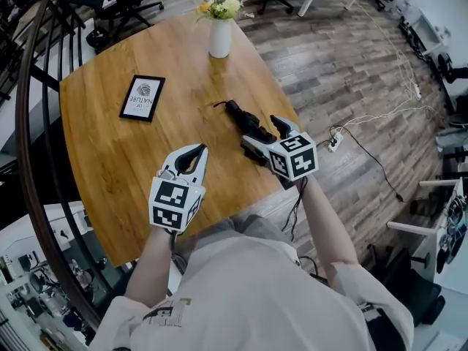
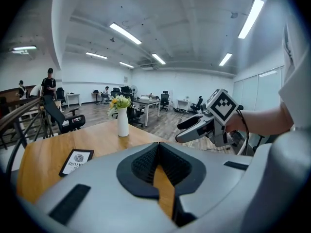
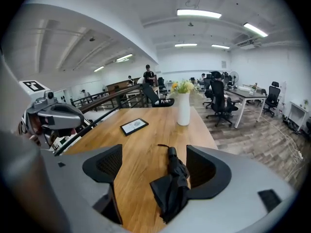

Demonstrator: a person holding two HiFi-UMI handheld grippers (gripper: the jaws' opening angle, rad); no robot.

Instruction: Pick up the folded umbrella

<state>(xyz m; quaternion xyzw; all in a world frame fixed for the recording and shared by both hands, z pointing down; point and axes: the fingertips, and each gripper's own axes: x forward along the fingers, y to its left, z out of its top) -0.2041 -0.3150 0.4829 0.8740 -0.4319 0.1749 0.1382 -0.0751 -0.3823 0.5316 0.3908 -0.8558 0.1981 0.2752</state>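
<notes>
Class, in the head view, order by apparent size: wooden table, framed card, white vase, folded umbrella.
1. wooden table
2. framed card
3. folded umbrella and white vase look alike; the right hand-held gripper hides part of the umbrella.

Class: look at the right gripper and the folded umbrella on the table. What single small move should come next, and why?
Probably close the right gripper. Its jaws stand apart, and the folded umbrella lies between them on the table, close to one jaw and not yet gripped.
</notes>
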